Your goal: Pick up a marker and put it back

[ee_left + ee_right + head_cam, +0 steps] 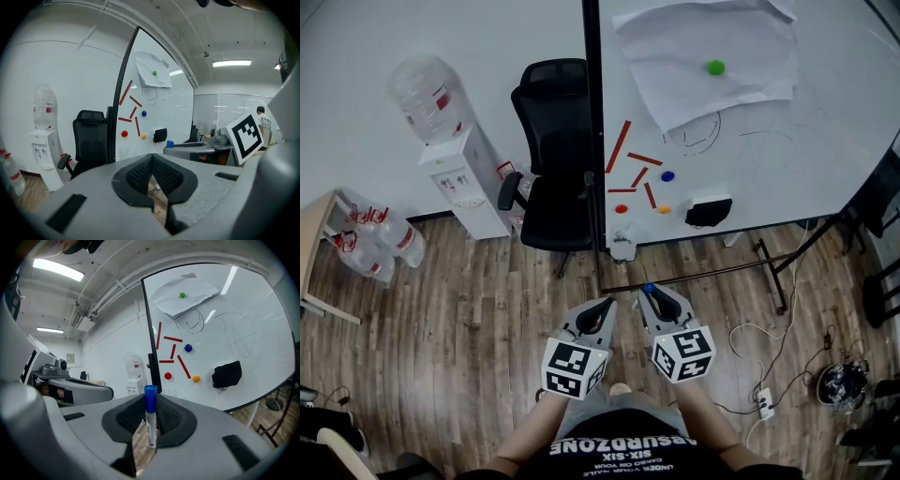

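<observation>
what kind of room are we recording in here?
Most likely an office or meeting room: a freestanding whiteboard with scribbles on it, a black office chair beside it, and a water dispenser with spare bottles nearby.

chair [553,159] just left of the whiteboard [787,159], water dispenser [467,183] further left, bottles [380,248] perhaps on the floor beyond; marker [151,423] in the right gripper [652,292].

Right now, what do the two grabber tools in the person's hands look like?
Both are light grey plastic. The left gripper and right gripper each end in pointed jaws lined with black ribbed pads, and each carries a white cube printed with black square markers. The person wears a black shirt with white lettering.
</observation>
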The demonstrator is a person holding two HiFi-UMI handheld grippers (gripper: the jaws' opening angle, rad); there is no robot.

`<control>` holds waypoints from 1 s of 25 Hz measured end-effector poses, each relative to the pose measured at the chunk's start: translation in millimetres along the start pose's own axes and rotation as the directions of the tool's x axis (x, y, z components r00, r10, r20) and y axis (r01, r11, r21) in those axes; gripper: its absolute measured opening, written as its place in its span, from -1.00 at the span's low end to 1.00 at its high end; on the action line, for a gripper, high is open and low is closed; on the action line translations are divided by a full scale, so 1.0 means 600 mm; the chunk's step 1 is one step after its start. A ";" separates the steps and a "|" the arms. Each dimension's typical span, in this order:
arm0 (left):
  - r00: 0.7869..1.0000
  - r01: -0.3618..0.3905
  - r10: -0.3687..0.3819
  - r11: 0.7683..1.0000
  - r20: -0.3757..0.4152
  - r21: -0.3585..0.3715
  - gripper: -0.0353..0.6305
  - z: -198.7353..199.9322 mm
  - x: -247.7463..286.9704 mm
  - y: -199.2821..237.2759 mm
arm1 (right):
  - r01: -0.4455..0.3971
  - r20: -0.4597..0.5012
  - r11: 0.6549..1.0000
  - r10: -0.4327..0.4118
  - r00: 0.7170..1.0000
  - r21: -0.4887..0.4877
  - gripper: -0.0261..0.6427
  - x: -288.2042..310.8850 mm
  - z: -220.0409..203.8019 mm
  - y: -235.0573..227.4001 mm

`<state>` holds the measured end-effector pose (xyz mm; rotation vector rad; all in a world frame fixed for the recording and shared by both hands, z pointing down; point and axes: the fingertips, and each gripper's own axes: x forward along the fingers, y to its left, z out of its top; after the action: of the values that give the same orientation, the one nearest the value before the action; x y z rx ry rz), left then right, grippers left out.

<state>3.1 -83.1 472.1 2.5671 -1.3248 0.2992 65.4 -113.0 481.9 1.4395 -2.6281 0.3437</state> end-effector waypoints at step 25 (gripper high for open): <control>1.000 -0.008 0.008 1.000 0.001 -0.010 -0.88 -0.006 -0.015 -0.006 | -0.009 0.022 1.000 0.009 1.000 0.020 -0.73 -0.012 0.005 0.018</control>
<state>0.6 -73.0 472.5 2.5549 -1.3332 0.2918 60.1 -102.1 475.9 1.4459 -2.6571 0.3580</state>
